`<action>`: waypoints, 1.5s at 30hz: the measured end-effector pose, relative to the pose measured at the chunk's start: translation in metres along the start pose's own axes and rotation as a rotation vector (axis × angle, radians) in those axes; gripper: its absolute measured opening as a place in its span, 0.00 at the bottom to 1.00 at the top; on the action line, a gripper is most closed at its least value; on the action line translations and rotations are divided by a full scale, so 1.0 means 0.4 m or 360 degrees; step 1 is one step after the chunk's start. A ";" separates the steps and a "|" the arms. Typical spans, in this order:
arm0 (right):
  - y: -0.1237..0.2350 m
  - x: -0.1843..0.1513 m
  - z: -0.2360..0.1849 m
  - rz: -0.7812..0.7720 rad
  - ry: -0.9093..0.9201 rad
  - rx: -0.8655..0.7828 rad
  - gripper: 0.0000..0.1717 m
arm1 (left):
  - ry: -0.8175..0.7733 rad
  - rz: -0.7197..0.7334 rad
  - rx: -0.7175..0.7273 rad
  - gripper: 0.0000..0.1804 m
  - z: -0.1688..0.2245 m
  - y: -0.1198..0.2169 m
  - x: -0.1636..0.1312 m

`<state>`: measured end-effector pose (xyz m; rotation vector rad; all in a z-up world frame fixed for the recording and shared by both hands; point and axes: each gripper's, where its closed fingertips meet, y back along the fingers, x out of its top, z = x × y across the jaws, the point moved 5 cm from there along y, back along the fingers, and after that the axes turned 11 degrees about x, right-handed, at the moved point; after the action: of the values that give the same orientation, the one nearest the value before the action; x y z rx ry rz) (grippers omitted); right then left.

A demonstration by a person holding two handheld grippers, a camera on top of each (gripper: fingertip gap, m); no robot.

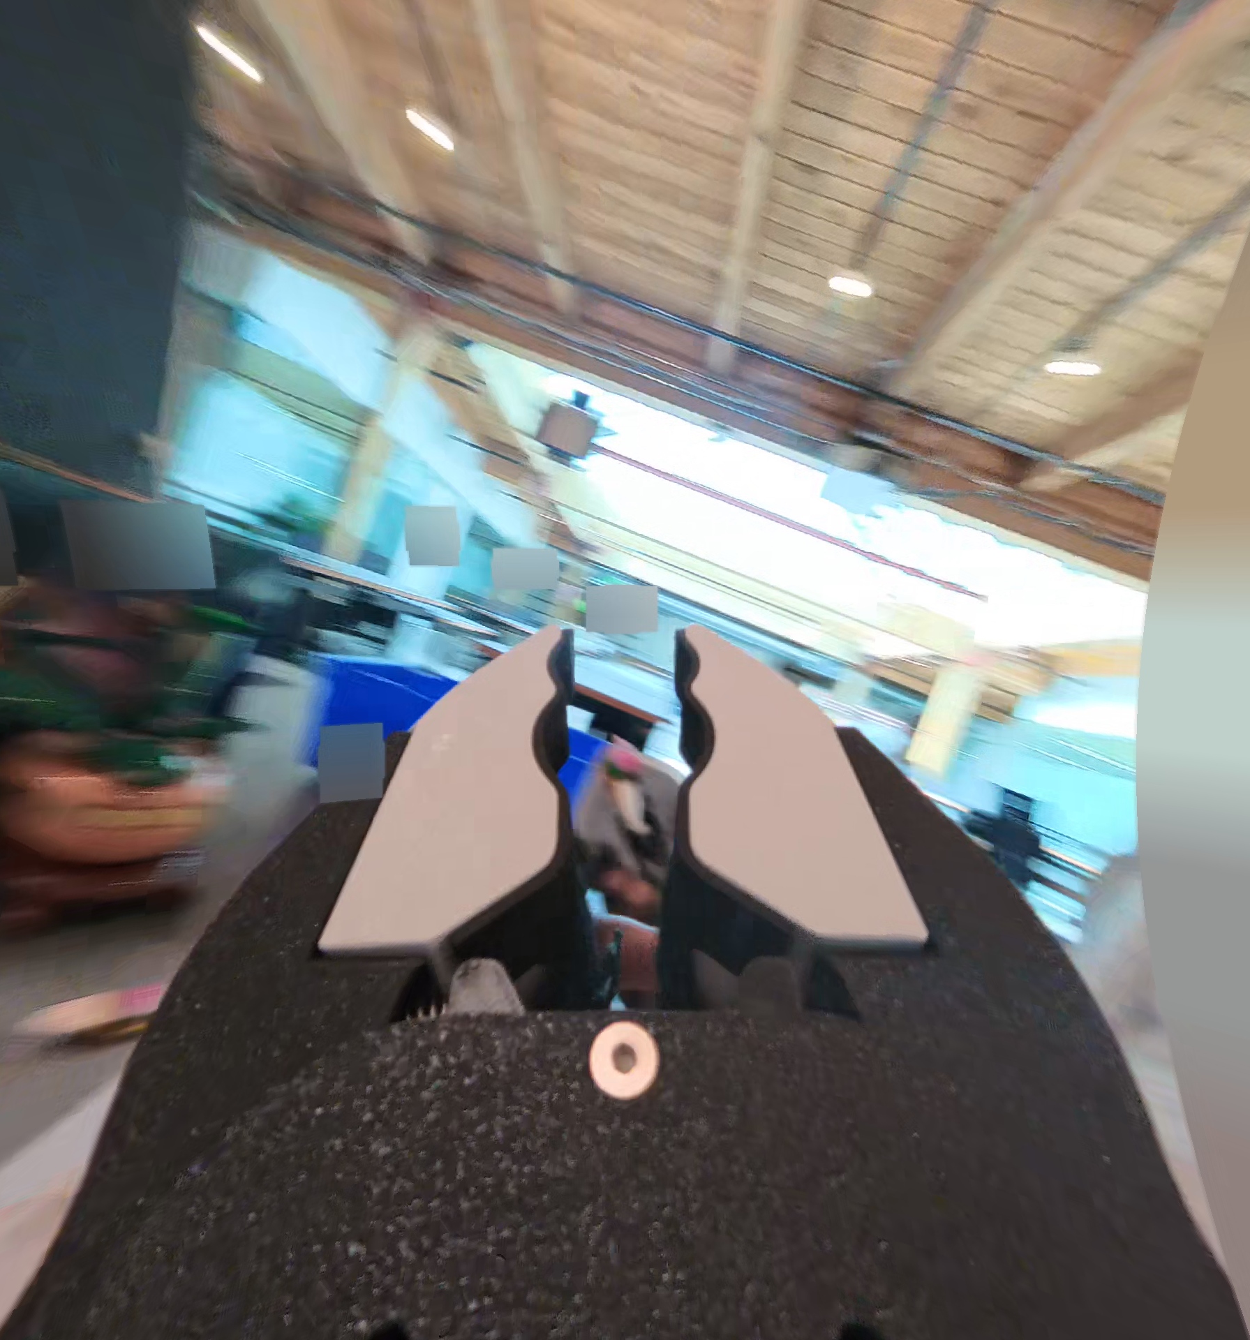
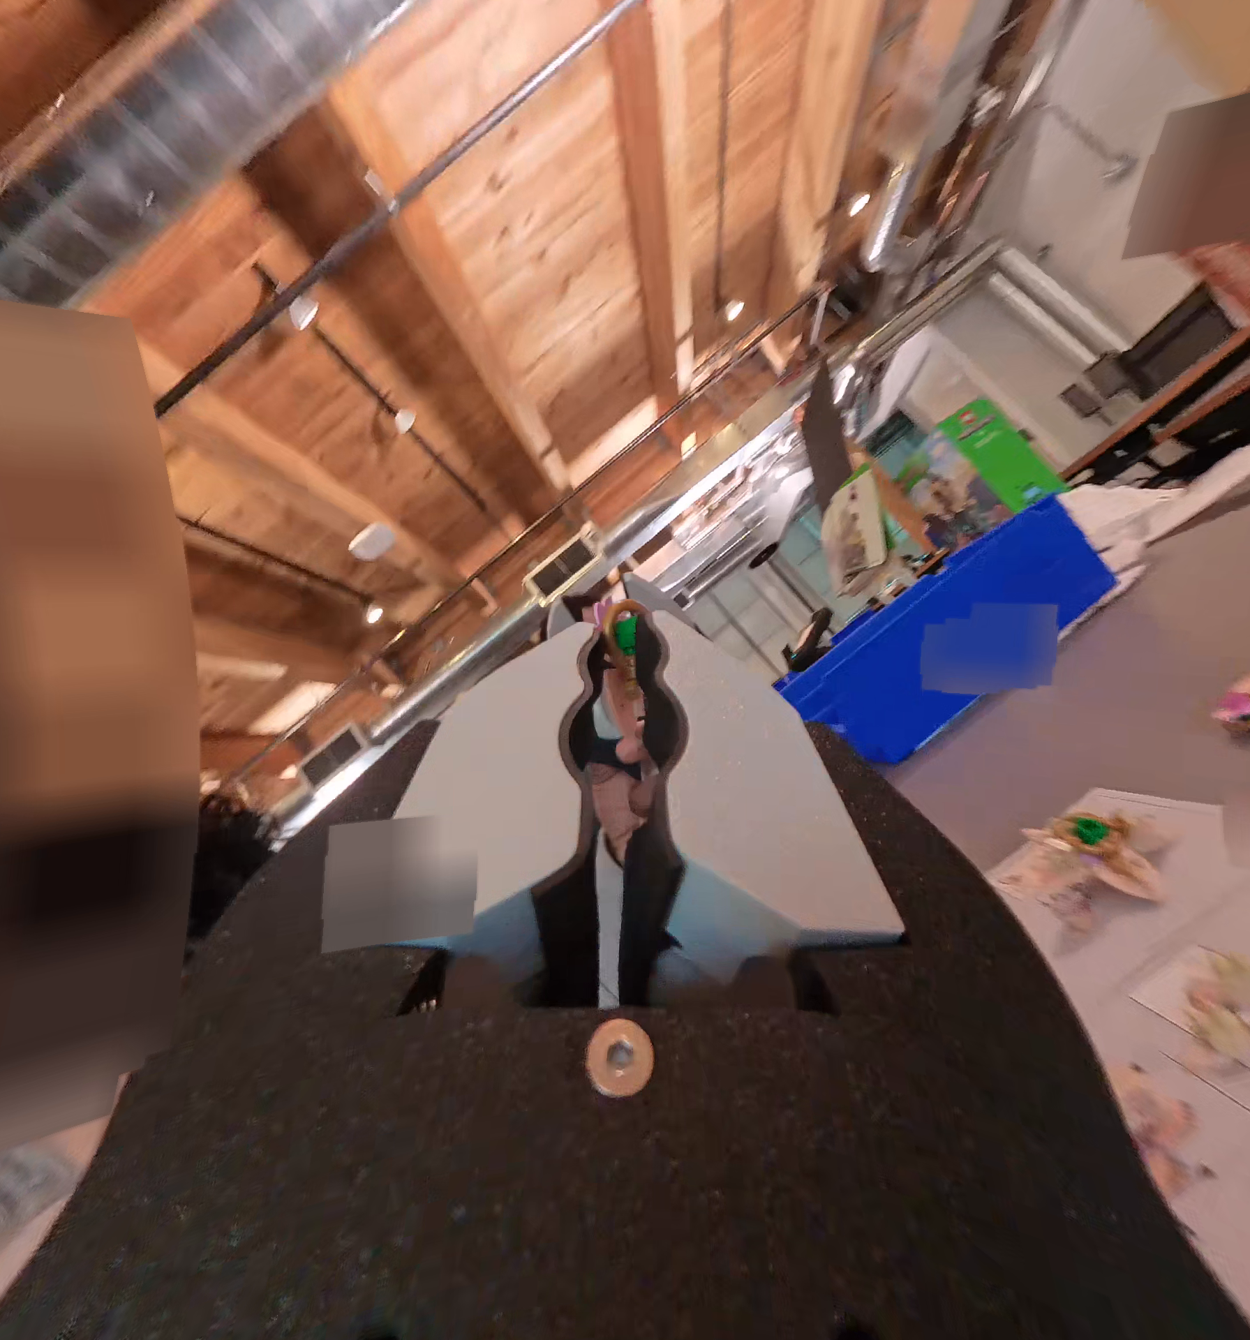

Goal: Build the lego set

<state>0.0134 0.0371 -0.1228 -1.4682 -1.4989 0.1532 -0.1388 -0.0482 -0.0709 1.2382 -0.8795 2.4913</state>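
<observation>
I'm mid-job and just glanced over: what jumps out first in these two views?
The right claw is closed on a small gold hooked piece with a green part, raised toward the wooden ceiling. The left claw stands open with nothing in it. A blue bin sits on the grey table to the right.

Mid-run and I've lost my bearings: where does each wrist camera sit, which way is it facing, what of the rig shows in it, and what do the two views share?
Left wrist view: sits behind the left gripper, tilted up at the wooden ceiling and bright windows; its grey fingers stand apart with nothing between them.
Right wrist view: sits behind the right gripper, rolled sideways, facing the ceiling and a grey table; its fingers are nearly closed around a small gold and green piece.
Shared: the blue bin and the wooden ceiling.
</observation>
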 end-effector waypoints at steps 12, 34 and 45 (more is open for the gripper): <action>0.064 -0.016 0.101 -0.0093 0.0081 -0.0391 0.14 | -0.0993 0.1165 0.1309 0.16 0.101 0.417 0.395; 0.087 0.012 0.005 -0.1156 0.1923 -0.0999 0.24 | -0.1390 -0.0004 0.1231 0.36 0.090 0.221 0.241; 0.125 0.056 0.063 -0.0938 0.2249 -0.0923 0.31 | -0.1334 -0.0065 0.1380 0.10 -0.161 0.199 0.113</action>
<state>0.0354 0.0812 -0.1574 -0.9772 -0.6657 -1.4655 -0.2439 -0.0757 -0.0985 2.6138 0.2255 2.3275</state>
